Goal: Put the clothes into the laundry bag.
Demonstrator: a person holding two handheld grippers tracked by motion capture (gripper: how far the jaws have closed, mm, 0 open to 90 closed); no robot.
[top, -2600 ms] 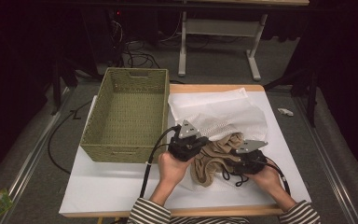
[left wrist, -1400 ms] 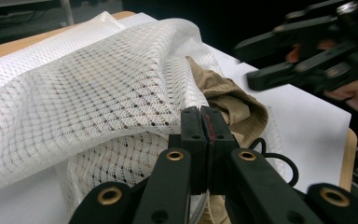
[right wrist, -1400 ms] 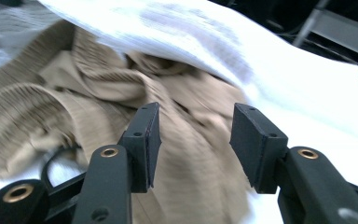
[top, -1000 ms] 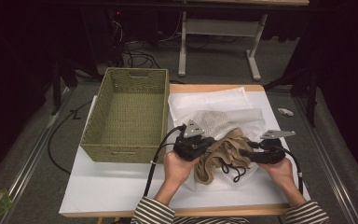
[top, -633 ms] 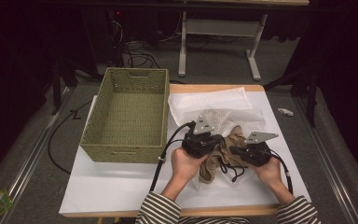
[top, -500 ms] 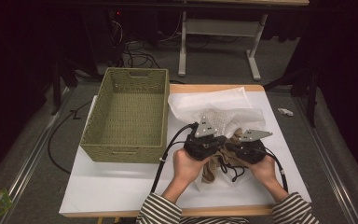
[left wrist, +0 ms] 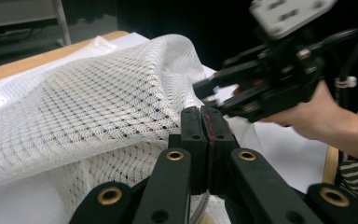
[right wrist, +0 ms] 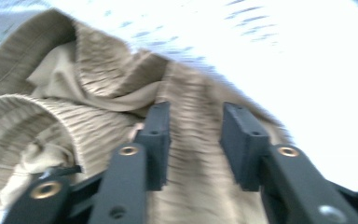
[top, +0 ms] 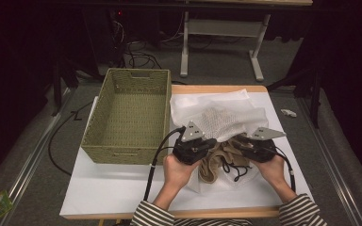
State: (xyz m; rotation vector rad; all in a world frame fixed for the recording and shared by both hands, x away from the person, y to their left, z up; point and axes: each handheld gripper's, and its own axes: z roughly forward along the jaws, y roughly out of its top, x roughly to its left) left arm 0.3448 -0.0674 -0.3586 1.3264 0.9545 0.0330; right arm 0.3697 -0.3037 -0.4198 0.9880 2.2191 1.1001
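A white mesh bag (top: 221, 115) lies on the white-covered table (top: 122, 188), with a beige garment (top: 217, 162) with dark cords at its near edge. My left gripper (top: 215, 141) is shut on the edge of the mesh bag (left wrist: 84, 107), its jaws (left wrist: 206, 126) pressed together on the netting and holding it up. My right gripper (top: 239, 144) points at it from the right, close by (left wrist: 204, 93). Its jaws (right wrist: 196, 121) have just been opening. They stand apart over the ribbed beige garment (right wrist: 98, 79), whose cloth shows between them without being pinched.
A green woven basket (top: 122, 141) stands empty at the table's left, close to my left hand. Black cables trail from both grippers toward the near edge. A table frame and cables are on the floor beyond the far edge.
The right gripper has come in from the right toward the left one, and its jaws now stand apart. The mesh bag's edge now covers more of the beige garment.
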